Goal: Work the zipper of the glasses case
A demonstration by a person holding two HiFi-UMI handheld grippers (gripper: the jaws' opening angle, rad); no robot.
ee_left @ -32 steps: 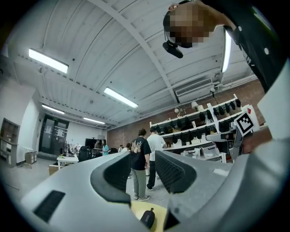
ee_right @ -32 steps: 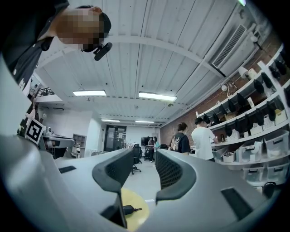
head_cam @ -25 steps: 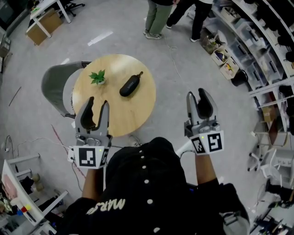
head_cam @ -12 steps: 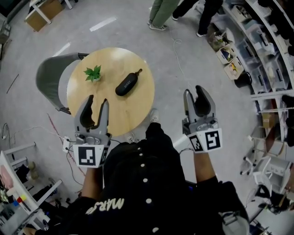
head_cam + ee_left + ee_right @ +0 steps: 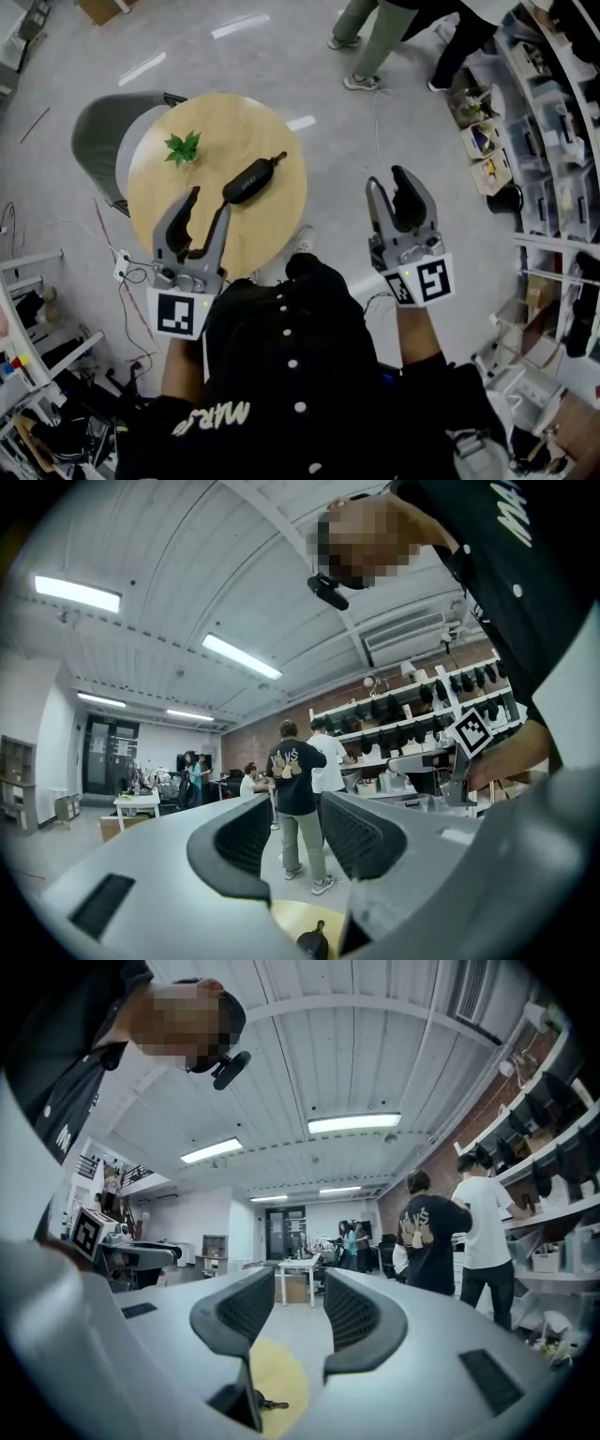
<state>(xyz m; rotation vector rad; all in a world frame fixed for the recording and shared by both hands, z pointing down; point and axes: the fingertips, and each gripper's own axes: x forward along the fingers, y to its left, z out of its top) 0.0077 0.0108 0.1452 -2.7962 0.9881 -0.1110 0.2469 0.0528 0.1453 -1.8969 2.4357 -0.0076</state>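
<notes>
On the round wooden tabletop (image 5: pixel 234 131), ringed by grey floor (image 5: pixel 281 56), the black glasses case (image 5: pixel 248 180) is laid near the middle, beside a plant (image 5: pixel 183 148). Fingers of left gripper (image 5: pixel 208 202) and right gripper (image 5: pixel 387 178) are held wide apart, empty.

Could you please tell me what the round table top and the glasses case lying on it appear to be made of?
Round table top: looks like light wood or wood-look laminate with a matte finish; it is an even pale tan with little glare.
Glasses case: probably a dark fabric or synthetic shell, matte; it is uniformly black and softly rounded, with no bright highlights.
</notes>
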